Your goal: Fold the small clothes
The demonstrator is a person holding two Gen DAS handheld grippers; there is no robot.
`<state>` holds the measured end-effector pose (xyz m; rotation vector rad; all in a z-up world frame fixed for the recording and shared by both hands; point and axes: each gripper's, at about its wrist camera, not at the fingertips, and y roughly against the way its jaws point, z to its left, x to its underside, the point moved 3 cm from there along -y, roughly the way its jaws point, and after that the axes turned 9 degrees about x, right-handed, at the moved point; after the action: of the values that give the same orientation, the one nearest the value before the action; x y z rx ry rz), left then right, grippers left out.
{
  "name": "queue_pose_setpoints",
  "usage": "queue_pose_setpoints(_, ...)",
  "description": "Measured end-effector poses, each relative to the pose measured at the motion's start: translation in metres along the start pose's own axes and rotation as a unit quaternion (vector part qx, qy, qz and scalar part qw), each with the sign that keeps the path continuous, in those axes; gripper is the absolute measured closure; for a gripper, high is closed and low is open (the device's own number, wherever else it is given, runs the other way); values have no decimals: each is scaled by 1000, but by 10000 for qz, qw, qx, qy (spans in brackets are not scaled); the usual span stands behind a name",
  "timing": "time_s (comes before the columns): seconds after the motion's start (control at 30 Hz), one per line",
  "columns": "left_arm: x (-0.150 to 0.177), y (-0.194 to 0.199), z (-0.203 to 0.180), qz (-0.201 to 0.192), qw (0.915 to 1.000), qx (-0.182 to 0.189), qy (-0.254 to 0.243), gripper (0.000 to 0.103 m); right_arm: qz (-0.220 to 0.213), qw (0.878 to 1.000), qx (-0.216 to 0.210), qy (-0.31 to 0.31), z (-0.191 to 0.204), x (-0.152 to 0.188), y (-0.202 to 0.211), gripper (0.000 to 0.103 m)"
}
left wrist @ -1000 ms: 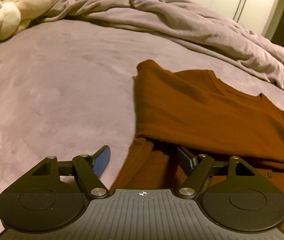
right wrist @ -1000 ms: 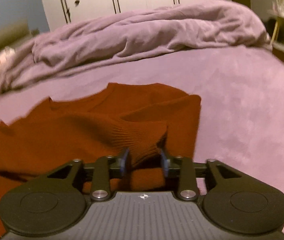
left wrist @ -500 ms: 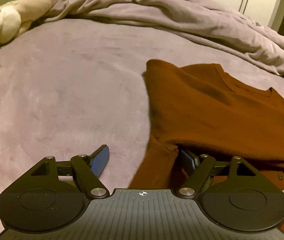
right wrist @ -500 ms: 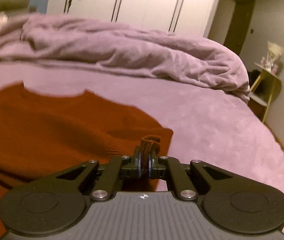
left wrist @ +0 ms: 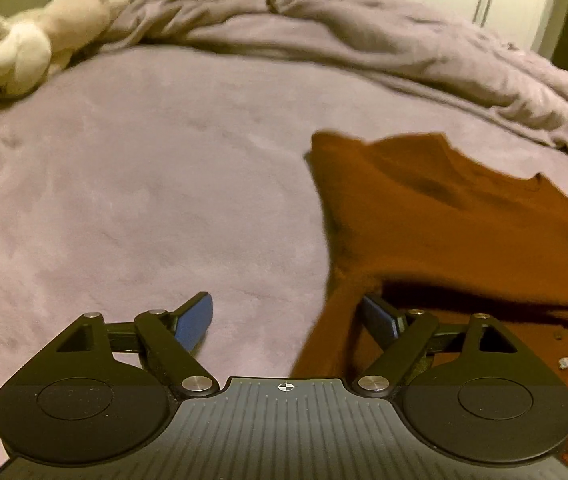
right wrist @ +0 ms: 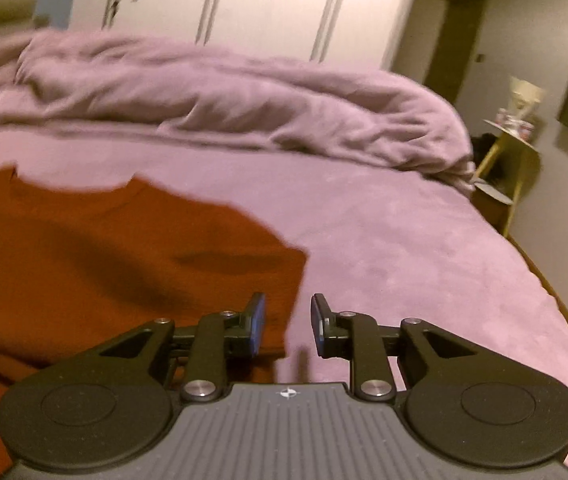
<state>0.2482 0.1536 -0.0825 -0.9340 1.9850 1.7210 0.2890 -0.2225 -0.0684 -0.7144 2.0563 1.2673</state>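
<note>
With its sleeves folded in, the rust sweater (left wrist: pixel 444 220) lay on the bed (left wrist: pixel 144 180) at two o'clock of the left gripper (left wrist: pixel 284 320), both it and the right gripper (right wrist: pixel 287 322) opening, empty, seemingly letting go.

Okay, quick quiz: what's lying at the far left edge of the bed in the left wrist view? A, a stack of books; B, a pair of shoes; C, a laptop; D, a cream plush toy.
D: a cream plush toy lies beside the rumpled duvet.
</note>
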Motion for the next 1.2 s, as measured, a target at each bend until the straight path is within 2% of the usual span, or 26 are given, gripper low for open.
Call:
queue_pose_setpoints(0.07,-9,13,0,-274,9996,-29,-67,16,-186,9997,-124,31,4,-7,8,78)
queue_pose_setpoints(0.2,-36,10,-14,-533,9982,265,96,13,-251,9954,-892,225,43,-21,10,78)
queue_pose_setpoints(0.3,-48,-20,-39,-442,9957,762,274,11,-127,9877,-1533,271,83,-27,4,78)
queue_pose_setpoints(0.37,-50,-45,-57,-307,9946,952,274,11,-52,9849,-1683,396,105,-25,-2,78)
queue_pose_setpoints(0.43,-46,-70,-73,-156,9962,844,148,11,-34,9835,-1615,812,124,-20,-7,78)
queue_pose_setpoints(0.5,-37,-89,-84,10,9974,697,-159,11,-163,9828,-1300,1304,133,-12,-11,78)
queue_pose_setpoints(0.57,-28,-92,-92,-125,9965,535,-629,10,-252,9815,-973,1627,132,-6,-14,78)
queue_pose_setpoints(0.63,-21,-91,-93,-191,9937,488,-992,8,-182,9841,-728,1613,122,-3,-24,76)
queue_pose_setpoints(0.67,-20,-89,-93,-220,9927,496,-1073,8,-99,9863,-627,1523,114,-1,-30,75)
queue_pose_setpoints(0.7,-19,-85,-89,-217,9924,520,-1098,8,-17,9891,-534,1376,105,-1,-34,63)
queue_pose_setpoints(0.73,-18,-83,-87,-201,9925,544,-1074,8,78,9920,-475,1165,95,-2,-38,46)
queue_pose_setpoints(0.77,-17,-80,-83,-178,9929,575,-1022,8,193,9940,-445,984,87,-3,-42,41)
queue_pose_setpoints(0.87,-16,-69,-73,-112,9938,655,-887,9,518,9962,-621,311,57,-3,-34,42)
queue_pose_setpoints(0.97,-11,-60,-69,-58,9949,576,-829,9,665,9909,-1038,-534,28,5,-8,43)
queue_pose_setpoints(1.1,-5,-54,-58,75,9972,682,-311,9,855,9698,-1589,-1643,-9,25,24,43)
queue_pose_setpoints(1.2,-5,-49,-60,125,9975,646,-245,9,1057,9476,-2028,-2229,-26,28,29,43)
